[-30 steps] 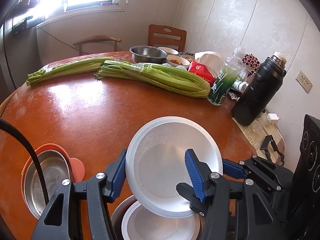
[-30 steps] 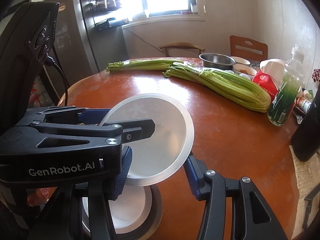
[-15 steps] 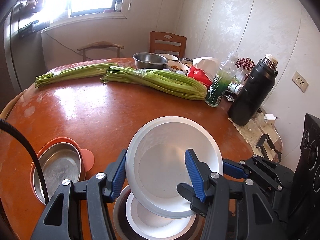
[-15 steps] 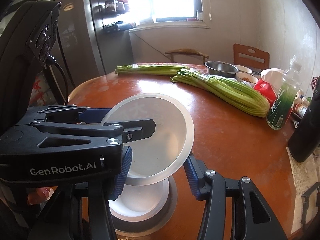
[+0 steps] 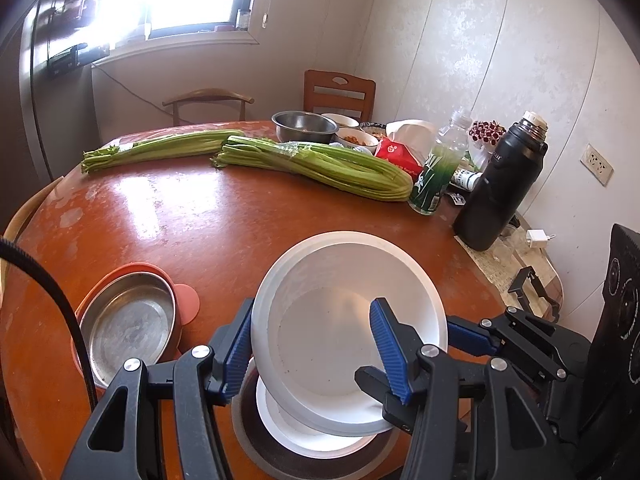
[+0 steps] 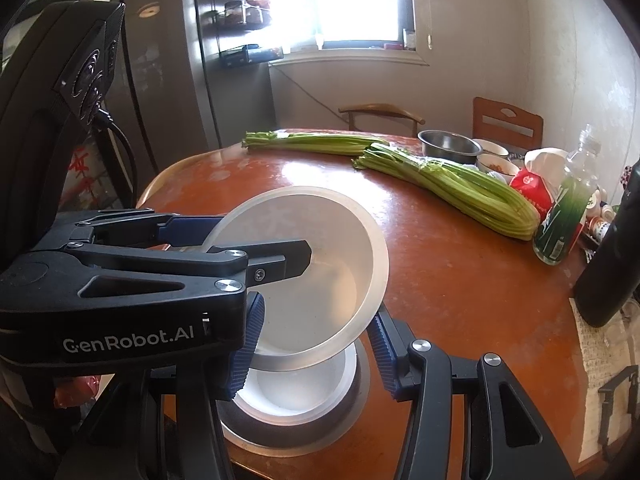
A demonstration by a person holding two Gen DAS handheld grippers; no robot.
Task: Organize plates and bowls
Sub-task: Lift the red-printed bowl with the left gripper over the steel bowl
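I've got one white bowl tilted above the table, two grippers clamped on it: left gripper one finger inside, one outside the wall, right gripper pinching its lower part. Just below: one second white bowl nested in one steel dish. Two celery bunches lie far behind.

Only one thing here reads cleanly: "GenRobot.AI", in pale letters along the black side of the left gripper, seen from the right wrist camera. The green bottle on the bench carries white characters on its label, too small and bent to make out. The red packet beside it shows a white round mark, not legible. Red characters on a sheet by the fridge are blurred. The black flask bears faint lettering I cannot read.
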